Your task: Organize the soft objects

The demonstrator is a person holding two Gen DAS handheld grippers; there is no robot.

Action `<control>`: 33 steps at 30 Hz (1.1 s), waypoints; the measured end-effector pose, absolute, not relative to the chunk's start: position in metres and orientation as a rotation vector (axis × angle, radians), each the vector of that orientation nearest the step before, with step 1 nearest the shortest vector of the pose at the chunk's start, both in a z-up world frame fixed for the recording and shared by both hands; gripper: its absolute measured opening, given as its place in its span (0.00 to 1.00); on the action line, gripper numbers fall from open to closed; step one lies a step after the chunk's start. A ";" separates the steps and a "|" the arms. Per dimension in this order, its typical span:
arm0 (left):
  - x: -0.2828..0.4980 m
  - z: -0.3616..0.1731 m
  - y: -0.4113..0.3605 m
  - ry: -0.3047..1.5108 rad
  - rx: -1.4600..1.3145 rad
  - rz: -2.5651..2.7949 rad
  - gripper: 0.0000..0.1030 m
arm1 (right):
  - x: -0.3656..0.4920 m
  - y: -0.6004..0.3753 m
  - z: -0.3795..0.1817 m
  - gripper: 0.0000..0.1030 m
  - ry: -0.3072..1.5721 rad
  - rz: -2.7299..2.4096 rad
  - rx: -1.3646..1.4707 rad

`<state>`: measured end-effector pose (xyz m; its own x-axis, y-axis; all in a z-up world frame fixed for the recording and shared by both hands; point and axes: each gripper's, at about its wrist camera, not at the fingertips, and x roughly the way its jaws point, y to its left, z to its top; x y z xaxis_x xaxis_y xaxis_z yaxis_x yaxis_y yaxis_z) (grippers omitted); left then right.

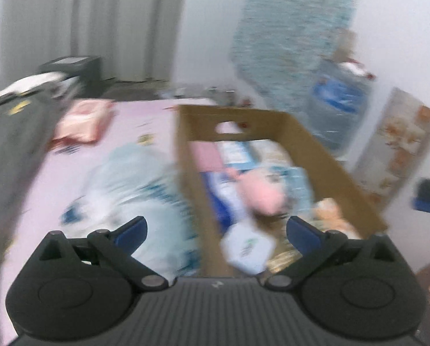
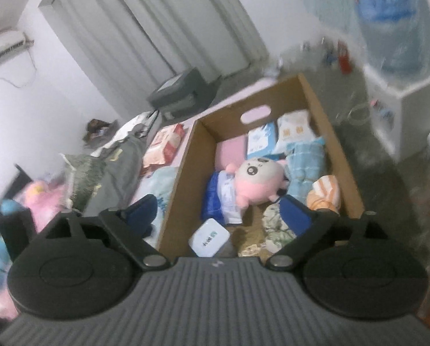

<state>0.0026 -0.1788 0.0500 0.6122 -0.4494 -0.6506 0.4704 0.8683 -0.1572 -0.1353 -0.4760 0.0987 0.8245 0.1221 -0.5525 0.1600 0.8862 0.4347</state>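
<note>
Two claws, both mine, both with jaws spread wide and nothing between them: the left claw (image 1: 216, 230) hangs above the near end of the cardboard box (image 2: 341, 155), the right claw (image 2: 219, 216) likewise, a little more squarely over it. Working from the left, a pale blue soft bundle (image 1: 134, 178) lies loose on the pink bed sheet (image 1: 145, 115) just beside the box's left wall, and a pink-and-white packet (image 1: 82, 124) sits farther back on the same sheet, well apart from the box. Those look to me like what is left to gather.

Inside the box the pink plush doll (image 2: 258, 181) lies on a blue-and-white pack (image 2: 217, 199), with a small white box (image 2: 209, 238) at the near end, a blue knit cloth (image 2: 307, 161) to the right and an orange striped roll (image 2: 324, 193) against the right wall.

My judgement for the next pick: take the blue bundle low and across its bulk (soft things slump out of a shallow pinch), then lift it clear of the left wall's top edge before crossing over. The left wall is the edge to mind; snagging it could shove the box. Free room inside seems best at the near right, around the patterned cloth (image 2: 275, 225). Right of the box the floor drops away toward a water dispenser (image 2: 402, 92), so nothing should be released near that rim.
</note>
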 end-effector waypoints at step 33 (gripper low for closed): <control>-0.047 0.012 -0.139 0.870 0.091 -0.245 1.00 | -0.125 -0.322 0.023 0.99 0.777 -0.247 0.191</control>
<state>-0.0474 -0.1387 0.0116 0.6191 -0.1763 -0.7652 0.2499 0.9681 -0.0208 -0.1249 -0.3216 0.0226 0.6864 -0.1496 -0.7117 0.2895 0.9539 0.0788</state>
